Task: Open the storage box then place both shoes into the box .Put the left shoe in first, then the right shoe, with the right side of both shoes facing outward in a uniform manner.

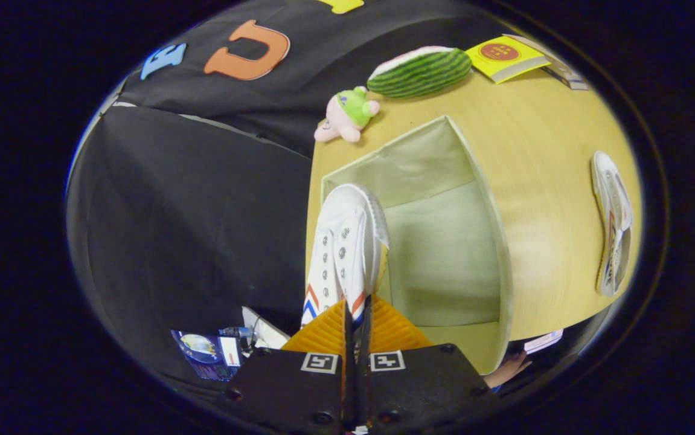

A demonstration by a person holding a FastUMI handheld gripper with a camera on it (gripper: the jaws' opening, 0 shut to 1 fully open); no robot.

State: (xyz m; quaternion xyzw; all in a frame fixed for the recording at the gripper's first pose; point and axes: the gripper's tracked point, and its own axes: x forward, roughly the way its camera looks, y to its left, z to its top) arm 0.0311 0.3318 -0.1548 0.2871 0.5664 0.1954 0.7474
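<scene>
Here, a round wooden table (540, 181), pale yellow, with black cloth hanging beyond it. On the table, an open storage box (444, 254), pale green inside, walls upright, mouth turned toward the camera. Just ahead of the fingers and partly inside the box, against its near wall: a white canvas shoe (344, 241), toe pointing away, eyelets and laces up, red and blue stripes near the heel. Gripper (356, 314) clamped on that shoe's heel end, both fingers pressed close together with only the thin edge of the shoe between them. Well apart from the box, near the table's far rim: a second white shoe (613, 232), lying on its side, sole edge and striped flank showing. Beyond the box, a striped watermelon plush (419, 72), touching or nearly touching a yellow booklet (504, 57). Beside the watermelon, a small pink plush figure (347, 115) with a green cap, lying near the table's edge.
</scene>
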